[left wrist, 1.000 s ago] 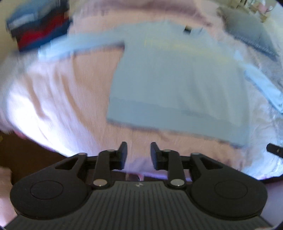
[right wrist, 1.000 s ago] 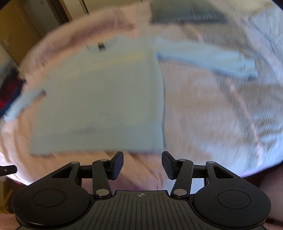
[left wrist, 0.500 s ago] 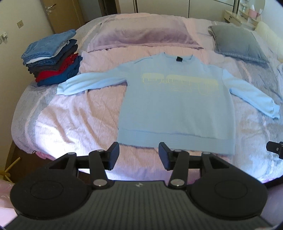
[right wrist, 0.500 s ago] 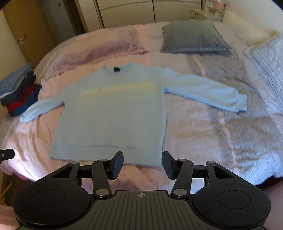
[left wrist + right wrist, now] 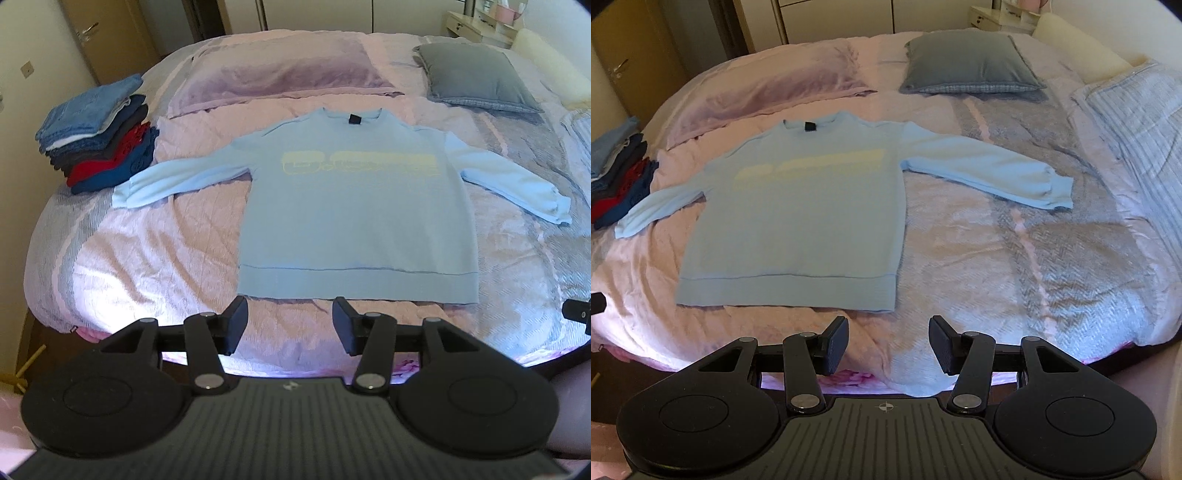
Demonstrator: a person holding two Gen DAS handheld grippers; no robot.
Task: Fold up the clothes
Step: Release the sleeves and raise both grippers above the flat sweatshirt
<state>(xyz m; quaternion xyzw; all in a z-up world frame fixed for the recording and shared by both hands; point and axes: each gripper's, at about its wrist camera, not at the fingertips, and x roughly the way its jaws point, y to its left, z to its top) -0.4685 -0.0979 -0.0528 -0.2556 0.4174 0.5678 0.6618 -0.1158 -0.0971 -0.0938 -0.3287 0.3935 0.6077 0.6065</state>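
A light blue long-sleeved sweatshirt [image 5: 354, 221] with a pale yellow chest print lies flat and face up on the pink bed, both sleeves spread out to the sides. It also shows in the right wrist view [image 5: 798, 221]. My left gripper [image 5: 290, 325] is open and empty, held above the bed's near edge just short of the sweatshirt's hem. My right gripper [image 5: 888, 341] is open and empty, near the hem's right corner. Neither touches the cloth.
A stack of folded clothes [image 5: 99, 129] sits at the bed's far left. A purple pillow [image 5: 277, 77] and a grey pillow [image 5: 476, 77] lie at the head. A striped blanket [image 5: 1137, 122] lies at the right. The bed's front edge [image 5: 295, 365] is just below the grippers.
Both grippers have pulled back and up from the sweatshirt, so the whole bed is now in view. The left gripper's jaws have opened wider. The sweatshirt lies still.
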